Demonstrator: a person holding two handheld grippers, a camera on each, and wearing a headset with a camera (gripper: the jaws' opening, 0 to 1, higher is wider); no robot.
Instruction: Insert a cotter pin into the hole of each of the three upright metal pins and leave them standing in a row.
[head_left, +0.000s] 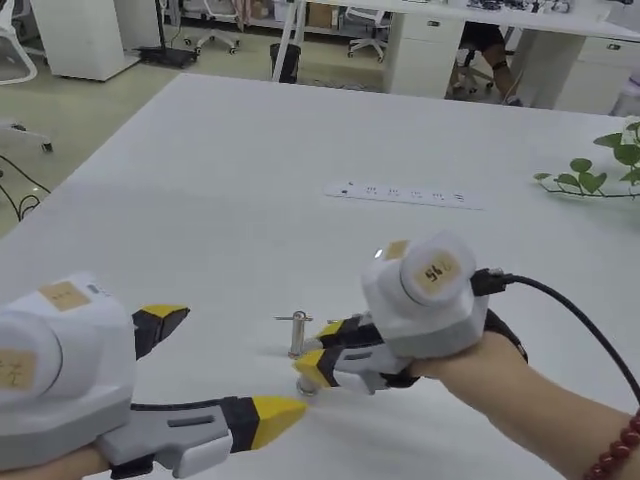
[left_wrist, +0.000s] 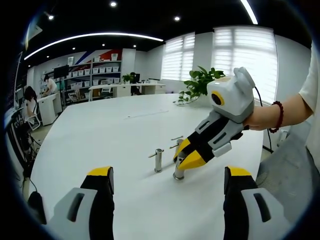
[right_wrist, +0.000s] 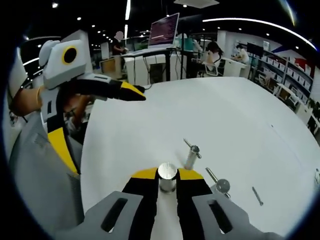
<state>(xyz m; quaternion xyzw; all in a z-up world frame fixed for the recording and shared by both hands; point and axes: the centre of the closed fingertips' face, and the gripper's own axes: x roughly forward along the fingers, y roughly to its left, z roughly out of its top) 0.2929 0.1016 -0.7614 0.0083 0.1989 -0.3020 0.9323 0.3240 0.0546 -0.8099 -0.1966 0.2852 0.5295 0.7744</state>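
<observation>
White table (head_left: 250, 140): right gripper (head_left: 315, 350), label (head_left: 438, 270) illegible, clamps metal pin (right_wrist: 167, 178)

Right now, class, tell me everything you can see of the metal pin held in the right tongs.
The metal pin is a short, shiny silver cylinder with a flat round top, and it looks like steel. It stands upright on the white table, with its foot on the surface. The right tongs are shut on its upper shaft, one yellow tip on either side. Its hole is hidden between them.
</observation>
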